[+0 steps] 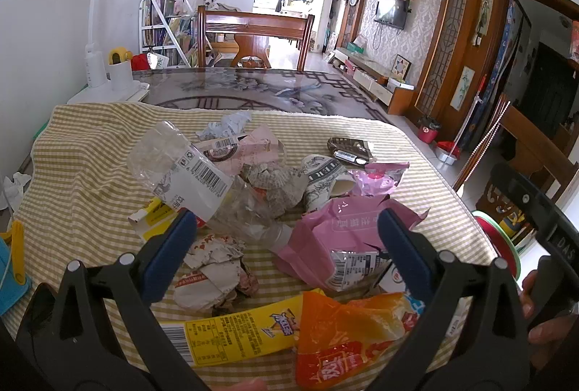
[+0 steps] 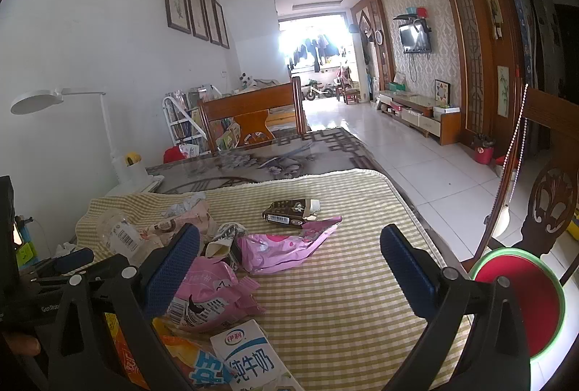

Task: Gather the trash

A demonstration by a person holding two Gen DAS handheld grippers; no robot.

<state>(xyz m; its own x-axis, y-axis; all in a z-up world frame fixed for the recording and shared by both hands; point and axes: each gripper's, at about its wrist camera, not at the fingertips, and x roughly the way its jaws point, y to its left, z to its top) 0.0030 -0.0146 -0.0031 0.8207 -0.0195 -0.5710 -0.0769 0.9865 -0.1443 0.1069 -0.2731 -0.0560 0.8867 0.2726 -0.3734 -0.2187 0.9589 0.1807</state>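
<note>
Heaped on checked cloth (image 1: 90, 181) over tabletop: one crushed clear bottle (image 1: 188, 173), two pink wrappers (image 1: 325, 231) (image 2: 286, 246), one milk carton (image 2: 249, 358), one dark box (image 2: 289, 211), one orange wrapper (image 1: 347, 336). All crumpled, torn. Left gripper (image 1: 286, 228) fingers spread, empty; right gripper (image 2: 289, 246) likewise.

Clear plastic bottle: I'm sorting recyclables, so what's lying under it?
The clear plastic bottle lies on a yellow carton and against crumpled paper cup liners. Whatever else it covers is hidden.
</note>
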